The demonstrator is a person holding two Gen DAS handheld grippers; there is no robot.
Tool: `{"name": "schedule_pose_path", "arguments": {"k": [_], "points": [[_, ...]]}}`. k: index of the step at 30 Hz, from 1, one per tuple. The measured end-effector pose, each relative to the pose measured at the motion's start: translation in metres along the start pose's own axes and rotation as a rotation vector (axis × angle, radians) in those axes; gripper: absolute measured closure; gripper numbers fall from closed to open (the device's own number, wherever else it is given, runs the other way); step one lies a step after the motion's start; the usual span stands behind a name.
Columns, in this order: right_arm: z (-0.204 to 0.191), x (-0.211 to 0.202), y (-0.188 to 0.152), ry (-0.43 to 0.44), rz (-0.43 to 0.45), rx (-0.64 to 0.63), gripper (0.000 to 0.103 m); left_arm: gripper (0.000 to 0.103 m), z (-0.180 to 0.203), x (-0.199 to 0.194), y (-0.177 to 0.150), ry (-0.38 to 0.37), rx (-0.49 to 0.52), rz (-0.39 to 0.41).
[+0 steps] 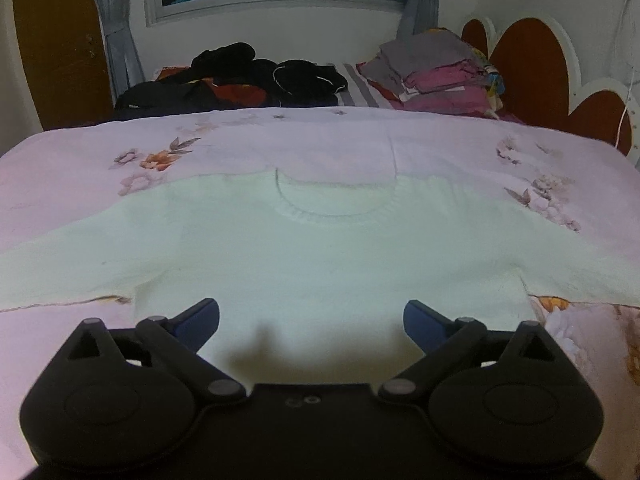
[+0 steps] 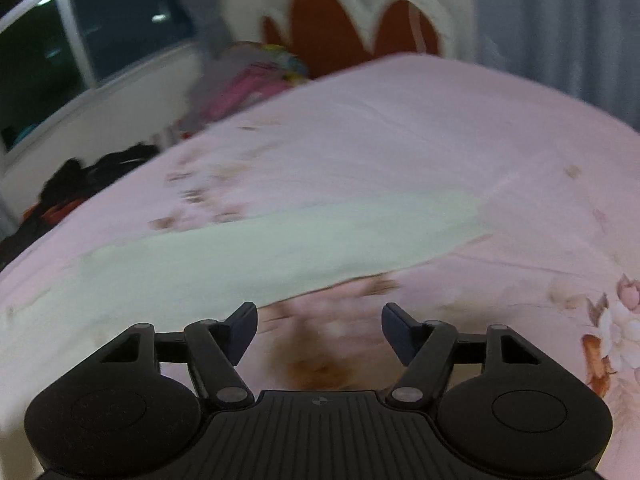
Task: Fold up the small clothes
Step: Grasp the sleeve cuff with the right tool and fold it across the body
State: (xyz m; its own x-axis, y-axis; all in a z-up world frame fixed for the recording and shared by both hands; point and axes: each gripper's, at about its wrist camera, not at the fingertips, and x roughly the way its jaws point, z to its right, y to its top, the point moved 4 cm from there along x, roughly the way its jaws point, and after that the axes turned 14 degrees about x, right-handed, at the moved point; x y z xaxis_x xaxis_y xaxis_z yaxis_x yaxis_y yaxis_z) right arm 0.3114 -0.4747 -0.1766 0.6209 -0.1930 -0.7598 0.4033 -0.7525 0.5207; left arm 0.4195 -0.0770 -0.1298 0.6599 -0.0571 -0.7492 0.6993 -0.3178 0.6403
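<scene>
A pale mint long-sleeved sweater (image 1: pixel 320 248) lies flat and face up on the pink floral bedspread (image 1: pixel 320 136), neckline away from me and sleeves spread to both sides. My left gripper (image 1: pixel 311 320) hovers open over the sweater's lower body, with nothing between its blue-padded fingers. In the blurred right wrist view, one sleeve (image 2: pixel 280 240) of the sweater stretches across the spread. My right gripper (image 2: pixel 319 330) stands open just short of the sleeve's near edge, above bare bedspread (image 2: pixel 440 140), holding nothing.
A heap of dark clothes (image 1: pixel 240 80) and a stack of folded grey and pink clothes (image 1: pixel 440 72) sit at the far end of the bed. Behind them are a window, curtains and a red scalloped headboard (image 1: pixel 532 68) on the right.
</scene>
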Motion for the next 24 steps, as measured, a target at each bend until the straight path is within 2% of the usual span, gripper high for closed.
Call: {"name": "schedule_pose_path", "arguments": {"k": [5, 10, 11, 12, 13, 14, 15, 16, 18, 21, 24], "points": [[0.04, 0.027, 0.025, -0.073, -0.014, 0.101, 0.034, 0.005, 0.011, 0.016, 0.006, 0.012, 0.031, -0.016], [0.053, 0.041, 0.046, -0.07, 0.016, 0.151, 0.034, 0.014, 0.015, 0.025, 0.01, 0.007, 0.052, -0.036], [0.054, 0.043, 0.05, -0.075, 0.025, 0.158, 0.042, 0.017, 0.016, 0.027, 0.01, 0.0, 0.057, -0.038], [0.056, 0.047, 0.054, -0.088, 0.037, 0.163, 0.059, 0.02, 0.016, 0.028, 0.01, -0.005, 0.06, -0.04], [0.058, 0.05, 0.058, -0.103, 0.051, 0.172, 0.067, 0.02, 0.017, 0.029, 0.011, -0.006, 0.062, -0.044], [0.062, 0.052, 0.06, -0.109, 0.059, 0.185, 0.082, 0.021, 0.018, 0.03, 0.011, -0.005, 0.065, -0.047], [0.064, 0.051, 0.062, -0.107, 0.062, 0.198, 0.088, 0.023, 0.018, 0.03, 0.011, -0.002, 0.069, -0.049], [0.065, 0.05, 0.062, -0.1, 0.065, 0.204, 0.09, 0.023, 0.017, 0.031, 0.011, 0.0, 0.072, -0.049], [0.066, 0.045, 0.063, -0.092, 0.078, 0.197, 0.101, 0.025, 0.017, 0.031, 0.012, 0.0, 0.074, -0.051], [0.06, 0.033, 0.066, -0.047, 0.108, 0.185, 0.101, 0.026, 0.015, 0.028, 0.013, 0.005, 0.074, -0.047], [0.034, 0.022, 0.068, 0.016, 0.133, 0.141, 0.101, 0.026, 0.009, 0.022, 0.016, 0.023, 0.073, -0.026]]}}
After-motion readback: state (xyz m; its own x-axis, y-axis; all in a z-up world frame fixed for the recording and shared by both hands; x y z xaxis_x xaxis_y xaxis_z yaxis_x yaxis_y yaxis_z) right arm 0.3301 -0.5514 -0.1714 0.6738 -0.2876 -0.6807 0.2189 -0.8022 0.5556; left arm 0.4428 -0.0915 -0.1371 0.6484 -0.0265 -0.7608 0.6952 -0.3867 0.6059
